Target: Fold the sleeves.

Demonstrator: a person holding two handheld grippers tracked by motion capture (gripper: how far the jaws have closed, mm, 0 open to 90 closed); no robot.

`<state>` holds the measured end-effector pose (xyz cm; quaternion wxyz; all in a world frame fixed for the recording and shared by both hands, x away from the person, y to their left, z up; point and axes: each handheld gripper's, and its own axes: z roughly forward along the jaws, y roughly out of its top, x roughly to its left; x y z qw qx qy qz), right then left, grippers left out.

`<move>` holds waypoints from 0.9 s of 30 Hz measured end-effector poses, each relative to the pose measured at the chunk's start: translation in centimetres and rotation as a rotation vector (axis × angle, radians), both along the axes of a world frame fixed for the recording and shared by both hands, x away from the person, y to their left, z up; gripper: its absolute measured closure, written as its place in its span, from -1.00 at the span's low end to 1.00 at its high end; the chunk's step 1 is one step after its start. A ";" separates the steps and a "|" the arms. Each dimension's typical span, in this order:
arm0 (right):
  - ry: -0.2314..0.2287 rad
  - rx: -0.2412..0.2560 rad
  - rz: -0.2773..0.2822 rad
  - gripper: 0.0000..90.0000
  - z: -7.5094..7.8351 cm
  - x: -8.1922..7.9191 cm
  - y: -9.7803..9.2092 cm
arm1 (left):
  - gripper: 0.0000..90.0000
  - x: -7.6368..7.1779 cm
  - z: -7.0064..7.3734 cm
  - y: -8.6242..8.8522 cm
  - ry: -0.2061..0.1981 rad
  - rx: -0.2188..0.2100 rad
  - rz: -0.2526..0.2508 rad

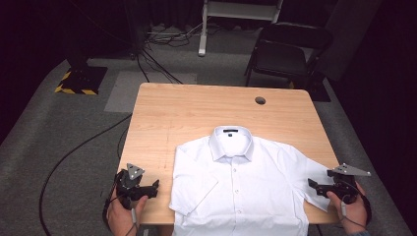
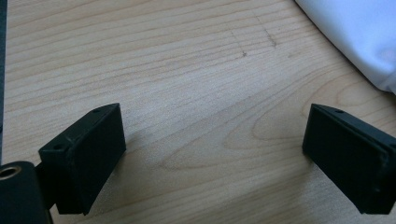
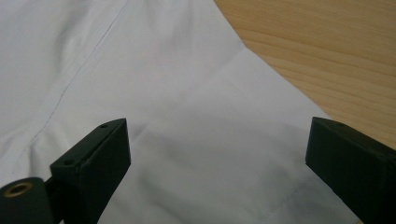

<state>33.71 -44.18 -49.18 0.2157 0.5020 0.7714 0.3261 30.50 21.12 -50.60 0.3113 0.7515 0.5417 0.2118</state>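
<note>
A white short-sleeved shirt (image 1: 241, 182) lies flat and buttoned on the wooden table (image 1: 196, 108), collar toward the far side. My left gripper (image 1: 153, 189) rests at the table's near left, open, just left of the shirt's left sleeve. In the left gripper view my left gripper (image 2: 212, 158) has bare wood between its jaws and the shirt edge (image 2: 359, 32) is at the upper right. My right gripper (image 1: 312, 186) stands open at the shirt's right sleeve. The right gripper view has my right gripper (image 3: 217, 168) spread wide above the white sleeve cloth (image 3: 196, 140).
A round cable hole (image 1: 260, 100) sits in the table's far right part. A black chair (image 1: 287, 51) stands behind the table, and cables (image 1: 157, 64) run over the grey floor. The far half of the table is bare wood.
</note>
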 end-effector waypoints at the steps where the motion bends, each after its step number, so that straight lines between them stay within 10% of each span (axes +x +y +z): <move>1: -0.004 0.000 0.001 -0.85 0.2 0.0 -0.1 | -0.86 0.0 0.0 0.0 0.000 0.000 0.000; 27: -0.064 -0.004 0.052 -0.79 3.9 0.9 -2.2 | -0.86 0.0 0.0 0.0 0.000 0.000 0.000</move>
